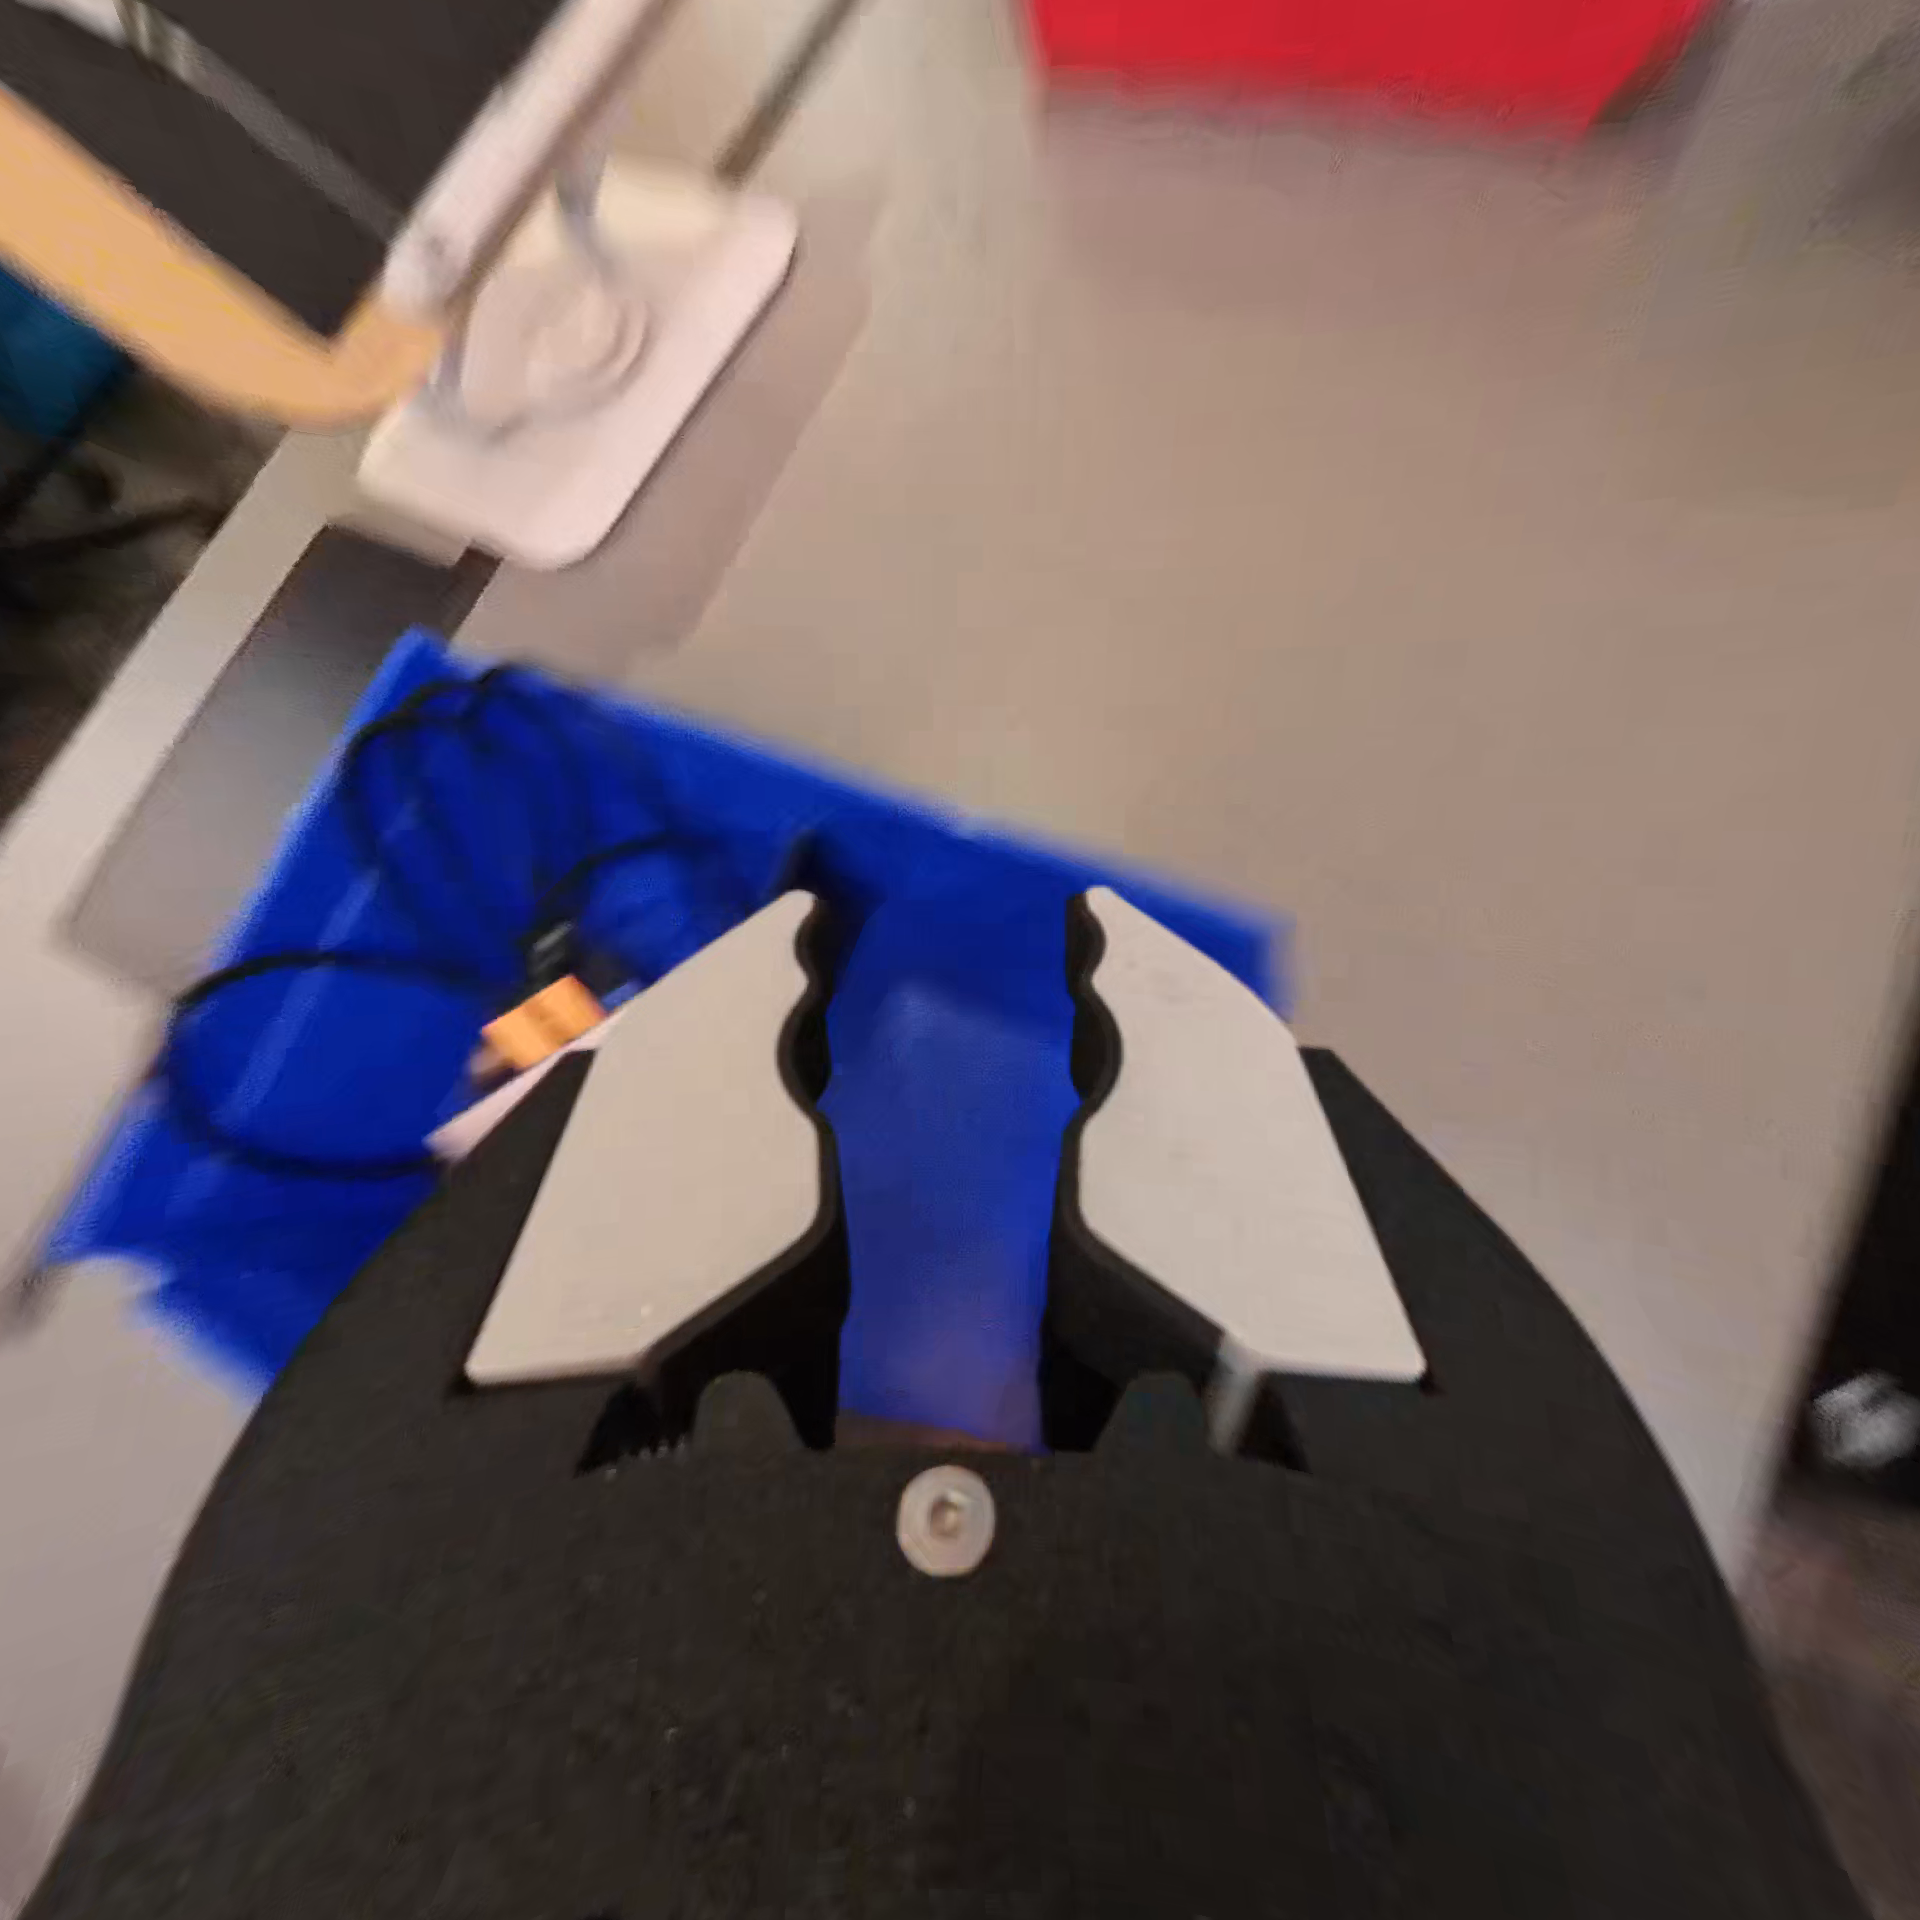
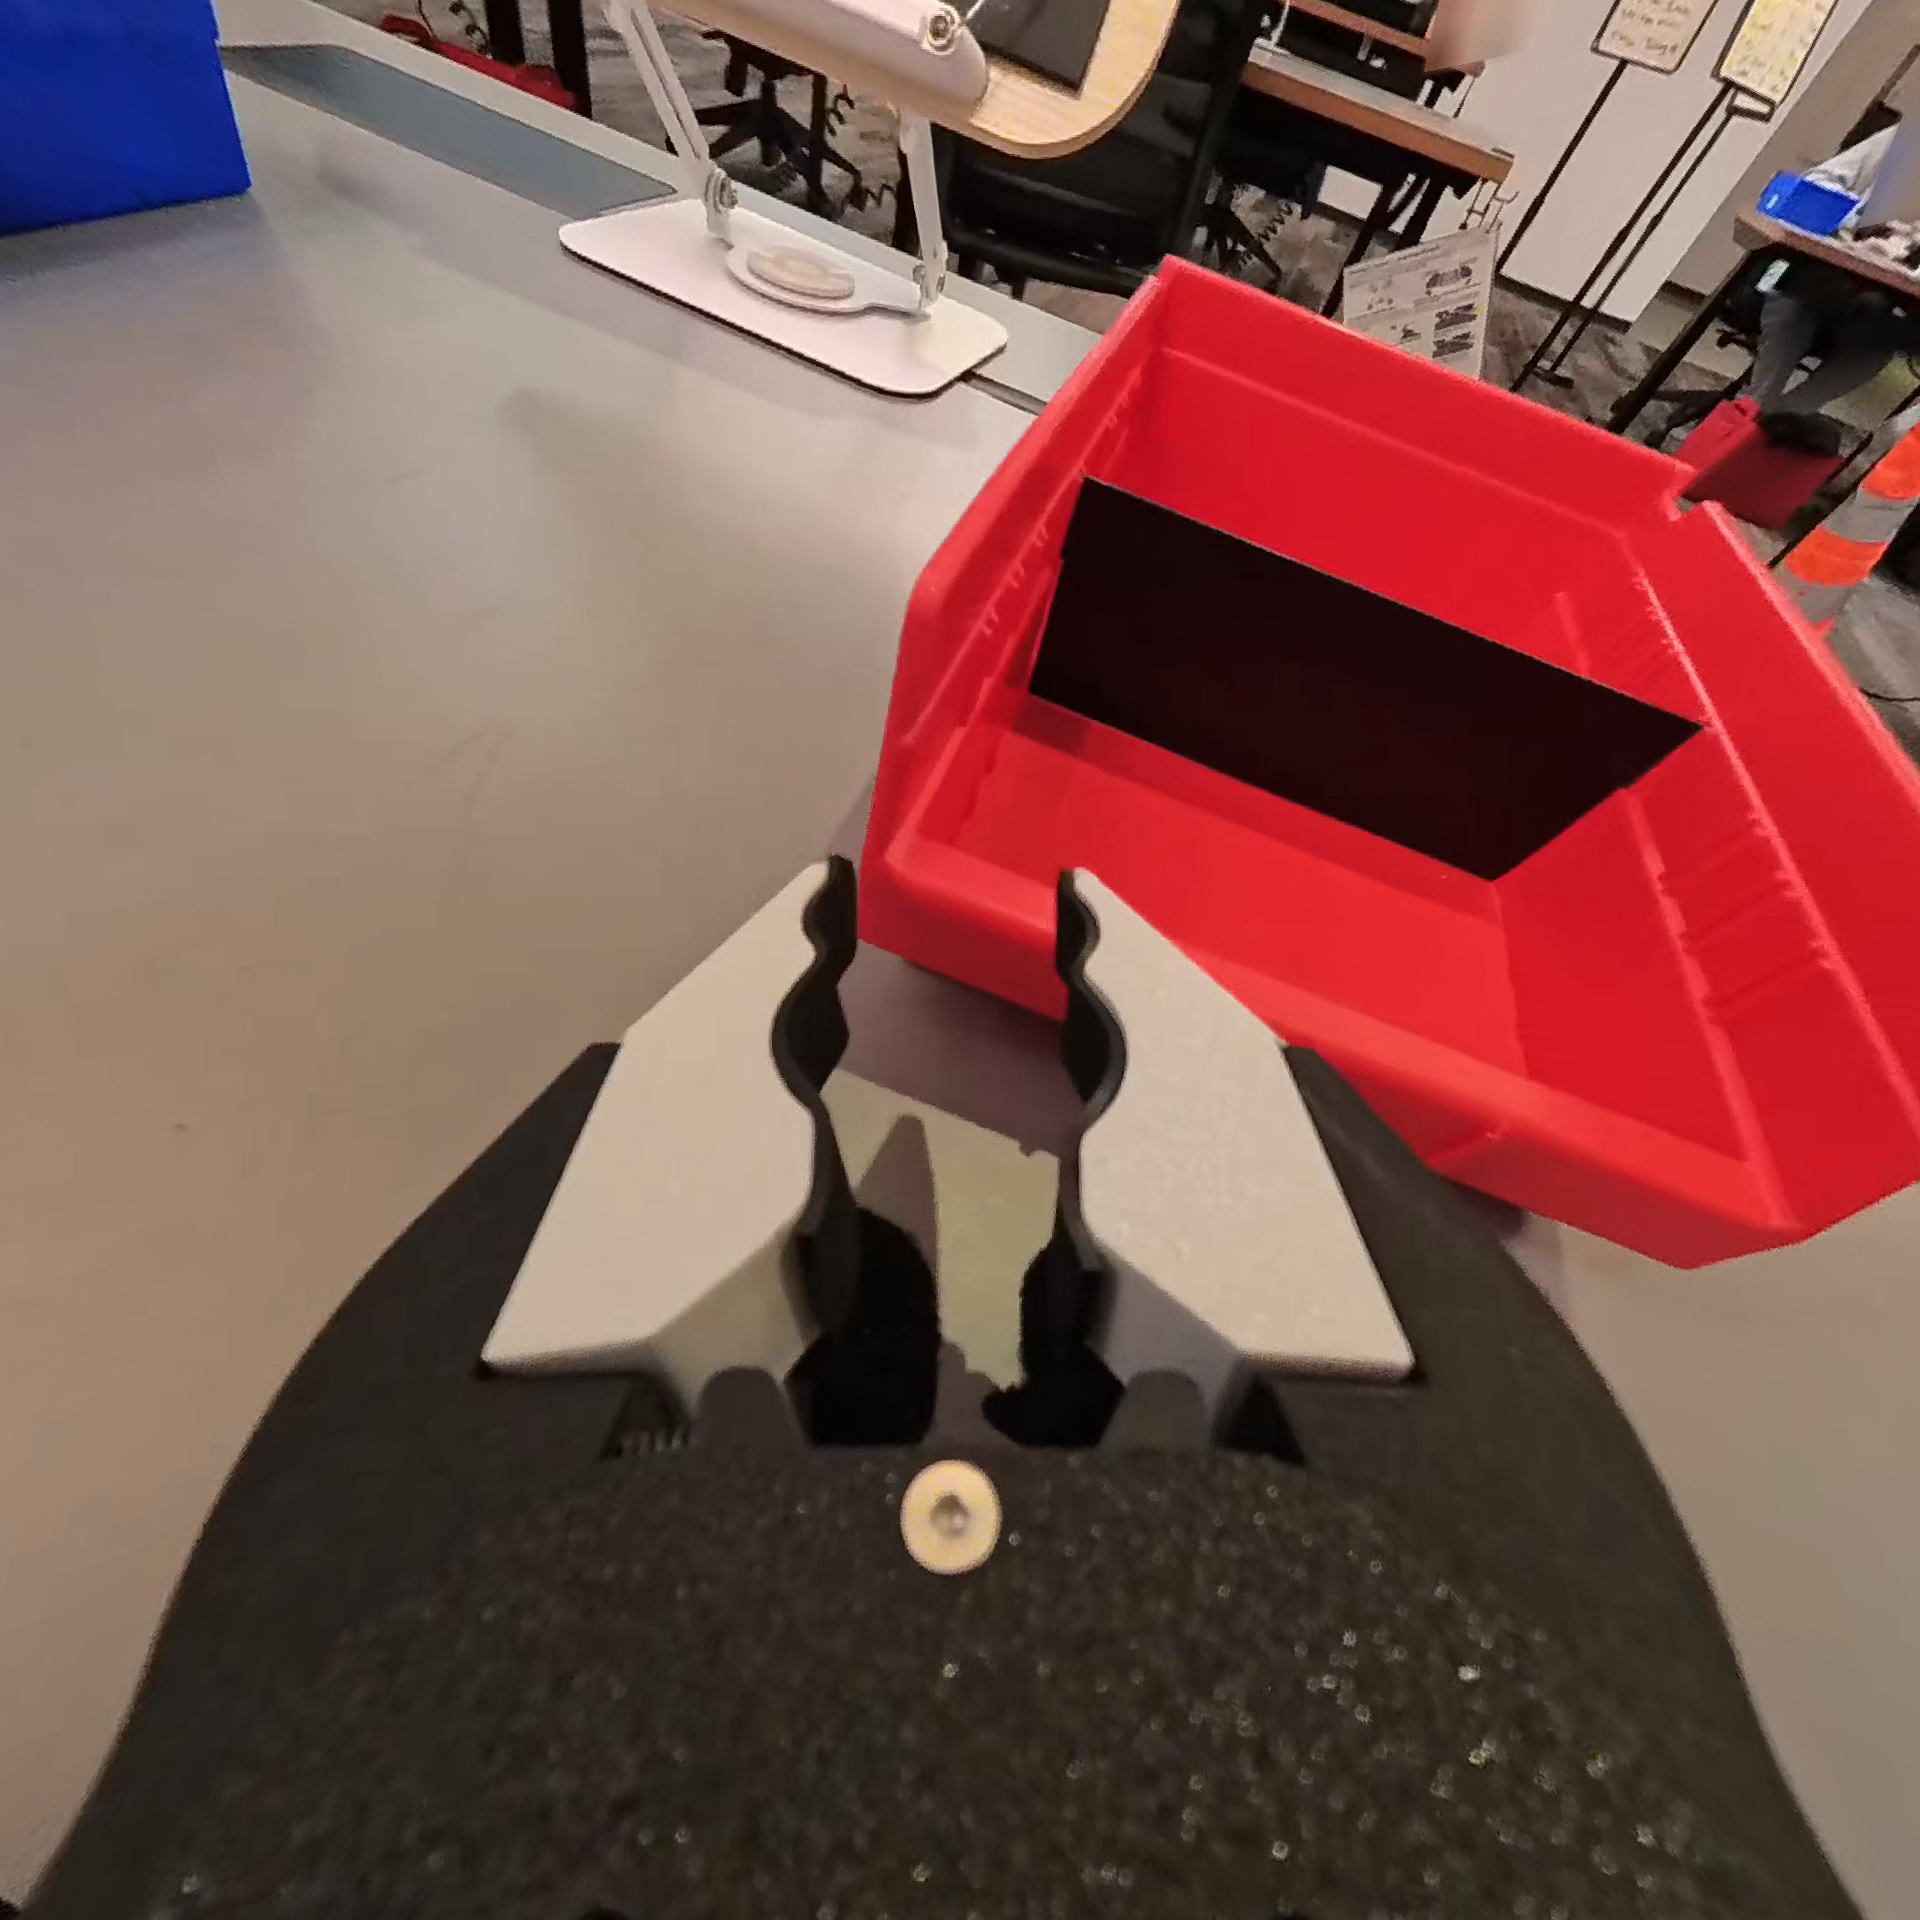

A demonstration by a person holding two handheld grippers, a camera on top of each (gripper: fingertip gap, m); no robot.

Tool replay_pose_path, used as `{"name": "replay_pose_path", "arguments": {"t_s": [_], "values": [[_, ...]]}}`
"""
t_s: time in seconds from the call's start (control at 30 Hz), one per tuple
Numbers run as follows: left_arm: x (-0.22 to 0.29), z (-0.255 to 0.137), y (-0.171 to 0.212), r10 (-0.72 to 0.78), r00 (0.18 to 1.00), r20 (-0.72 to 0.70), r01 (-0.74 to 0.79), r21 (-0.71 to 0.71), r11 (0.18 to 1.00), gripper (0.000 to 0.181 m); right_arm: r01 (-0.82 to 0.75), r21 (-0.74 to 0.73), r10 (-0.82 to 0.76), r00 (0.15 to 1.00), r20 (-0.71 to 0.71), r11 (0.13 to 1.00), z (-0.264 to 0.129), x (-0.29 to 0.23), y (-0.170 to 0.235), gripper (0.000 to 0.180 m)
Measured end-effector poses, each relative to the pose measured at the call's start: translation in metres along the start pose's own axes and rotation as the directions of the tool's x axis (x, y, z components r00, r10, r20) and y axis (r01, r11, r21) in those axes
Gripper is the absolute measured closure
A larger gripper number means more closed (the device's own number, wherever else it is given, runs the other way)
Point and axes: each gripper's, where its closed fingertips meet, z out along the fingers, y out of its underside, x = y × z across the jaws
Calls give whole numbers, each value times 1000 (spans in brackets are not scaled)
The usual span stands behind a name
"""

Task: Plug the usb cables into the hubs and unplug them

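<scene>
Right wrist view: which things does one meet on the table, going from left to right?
blue bin → white lamp base → right gripper → red bin

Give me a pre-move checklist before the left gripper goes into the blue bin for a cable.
1. Left gripper open and empty: ok, blue shows between its fingers.
2. Left gripper over the blue bin: ok.
3. Black cable in the bin: ok, coiled left of the fingers, not between them.
4. Connector or hub located: cannot tell; the view is blurred, only an orange piece shows.
5. Right gripper empty: ok, open at the red bin's near rim.
6. Red bin front section free: ok, nothing before its black divider.
</scene>
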Motion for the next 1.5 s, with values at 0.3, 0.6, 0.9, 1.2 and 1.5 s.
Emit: {"name": "replay_pose_path", "arguments": {"t_s": [0.3, 0.6, 0.9, 1.2, 1.5], "values": [[-135, 89, 108, 152, 985, -76, -168, -584, 794, 135, -18, -30, 16, 999, -40, 999, -3, 13, 8, 143], [-136, 110, 143, 251, 944, -214, -328, -694, 640, 141, -73, -40, 72, 997, -25, 997, -2, 18, 11, 143], [-146, 60, 99, 391, 920, -23, -318, -626, 712, 170, -15, -42, 14, 1000, -24, 999, -2, 12, 10, 145], [-141, -35, -14, 569, 760, 316, -383, -490, 783, 171, 5, 95, -4, 1000, -12, 995, -13, -10, -26, 148], [-25, -90, -173, 687, 366, 628, -622, -383, 683, 171, -39, 227, -19, 969, 247, 973, 4, -64, -122, 145]]}}
